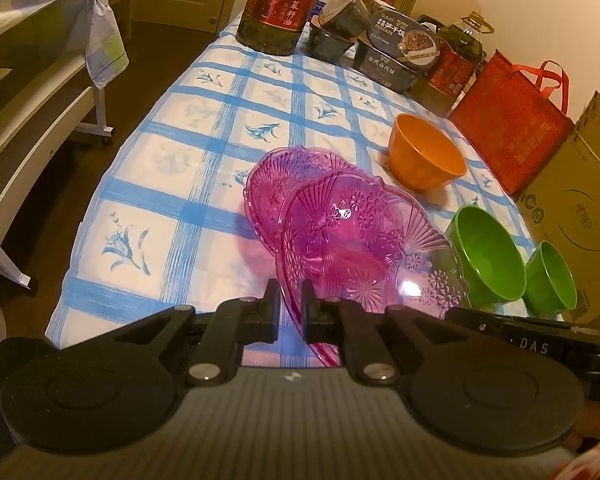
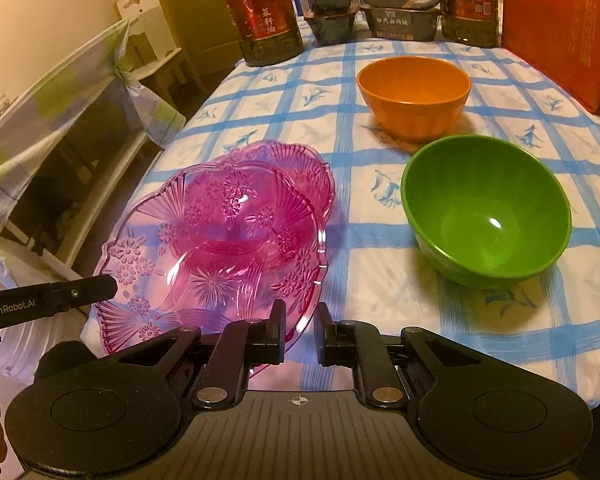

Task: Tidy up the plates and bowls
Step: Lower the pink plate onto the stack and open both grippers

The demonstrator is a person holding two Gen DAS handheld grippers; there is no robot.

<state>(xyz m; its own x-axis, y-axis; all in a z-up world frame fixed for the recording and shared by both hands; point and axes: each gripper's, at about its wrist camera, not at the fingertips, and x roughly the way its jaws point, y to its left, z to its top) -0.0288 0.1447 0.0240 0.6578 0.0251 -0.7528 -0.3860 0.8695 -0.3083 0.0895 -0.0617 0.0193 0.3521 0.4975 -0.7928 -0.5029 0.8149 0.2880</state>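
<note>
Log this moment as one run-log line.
left gripper: shut on upper pink plate rim, tilted over lower pink plate | right gripper: open, holding nothing | bowls apart: orange bowl, green bowl

Two plates (image 2: pixel 220 232) overlap near the table's (image 2: pixel 380 320) left edge, the nearer one tilted over the farther. Right of them sits a bowl (image 2: pixel 486 208), another bowl (image 2: pixel 414 96) behind it. Bottles (image 2: pixel 262 12) and boxes (image 2: pixel 404 0) line the far end.

left cloth (image 1: pixel 172 168) open | right — bowls (image 2: pixel 486 208) block | rear — bottles (image 2: pixel 262 12)
</note>
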